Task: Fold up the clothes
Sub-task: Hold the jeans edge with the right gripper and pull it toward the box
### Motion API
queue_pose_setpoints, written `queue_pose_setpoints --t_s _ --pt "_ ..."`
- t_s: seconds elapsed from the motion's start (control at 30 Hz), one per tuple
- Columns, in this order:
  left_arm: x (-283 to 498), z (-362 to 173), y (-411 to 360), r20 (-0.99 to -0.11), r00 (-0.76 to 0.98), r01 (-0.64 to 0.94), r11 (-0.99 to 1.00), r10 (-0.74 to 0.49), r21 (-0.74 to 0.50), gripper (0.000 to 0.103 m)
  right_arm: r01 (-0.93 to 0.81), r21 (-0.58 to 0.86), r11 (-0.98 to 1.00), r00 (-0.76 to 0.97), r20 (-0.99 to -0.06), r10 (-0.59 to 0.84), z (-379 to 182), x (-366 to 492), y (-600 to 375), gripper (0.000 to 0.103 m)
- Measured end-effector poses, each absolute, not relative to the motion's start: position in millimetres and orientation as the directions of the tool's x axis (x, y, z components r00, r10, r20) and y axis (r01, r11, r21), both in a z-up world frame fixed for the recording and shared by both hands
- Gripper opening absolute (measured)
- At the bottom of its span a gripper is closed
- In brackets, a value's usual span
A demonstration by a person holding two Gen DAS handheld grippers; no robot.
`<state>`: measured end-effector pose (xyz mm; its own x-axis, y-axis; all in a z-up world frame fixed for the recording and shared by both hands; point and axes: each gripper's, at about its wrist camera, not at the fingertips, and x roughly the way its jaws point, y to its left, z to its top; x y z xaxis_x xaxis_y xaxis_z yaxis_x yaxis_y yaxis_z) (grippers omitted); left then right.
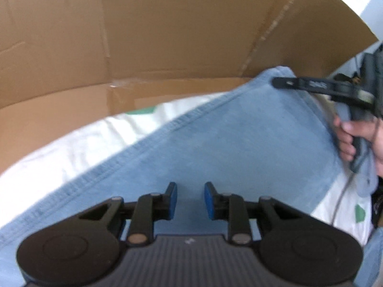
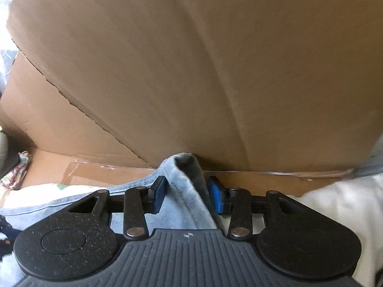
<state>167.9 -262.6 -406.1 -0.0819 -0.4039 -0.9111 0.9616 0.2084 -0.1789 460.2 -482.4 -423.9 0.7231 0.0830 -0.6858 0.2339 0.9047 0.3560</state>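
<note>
A light blue denim garment (image 1: 215,143) lies spread over a white cloth (image 1: 71,148). My left gripper (image 1: 190,199) hovers over the denim with its blue pads apart and nothing between them. In the left wrist view my right gripper (image 1: 287,82) reaches in from the right to the garment's far corner. In the right wrist view the right gripper (image 2: 186,195) has a raised fold of the denim (image 2: 184,181) between its pads; the pads stand apart and do not visibly pinch it.
Tall brown cardboard walls (image 1: 167,28) stand close behind the cloth, also filling the right wrist view (image 2: 191,71). A patterned rag (image 2: 18,169) lies at the far left. A green mark (image 1: 360,212) shows on the white cloth.
</note>
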Motion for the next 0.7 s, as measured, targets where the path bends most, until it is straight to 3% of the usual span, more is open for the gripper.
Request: queue_pose_setpoints --t_s 0.03,0.1,0.2,0.57,0.63,0.7 --pt "164.7 -407.1 -262.3 -0.909 -0.092 0.961 0.204 -0.407 -0.188 0.027 0.227 0.368 0.902 0.724 -0.683 0.097 -424.9 459.8 -483.1 0.040" --pt "157.8 -409.2 -264.1 -0.905 -0.104 0.963 0.187 -0.413 -0.196 0.027 0.213 0.393 0.895 0.726 -0.676 0.124 -426.8 459.0 -484.4 0.023" --pt "147.4 -412.3 -267.1 -0.899 -0.122 0.965 0.163 -0.422 -0.207 0.027 0.188 0.412 0.892 0.774 -0.621 0.124 -417.7 438.8 -488.7 0.019" --pt "112.3 -424.5 -293.2 -0.872 -0.136 0.973 0.101 -0.471 -0.207 0.037 0.101 0.283 0.954 0.910 -0.414 0.026 -373.8 388.9 -476.1 0.018" --pt "105.8 -427.9 -302.8 -0.873 -0.110 0.978 0.102 -0.475 -0.179 0.037 0.116 0.270 0.956 0.906 -0.424 0.010 -375.6 388.4 -474.0 0.021" --pt "103.1 -428.9 -312.4 -0.869 -0.079 0.980 0.122 -0.488 -0.157 0.037 0.143 0.278 0.950 0.890 -0.455 0.000 -376.1 390.4 -476.0 0.035"
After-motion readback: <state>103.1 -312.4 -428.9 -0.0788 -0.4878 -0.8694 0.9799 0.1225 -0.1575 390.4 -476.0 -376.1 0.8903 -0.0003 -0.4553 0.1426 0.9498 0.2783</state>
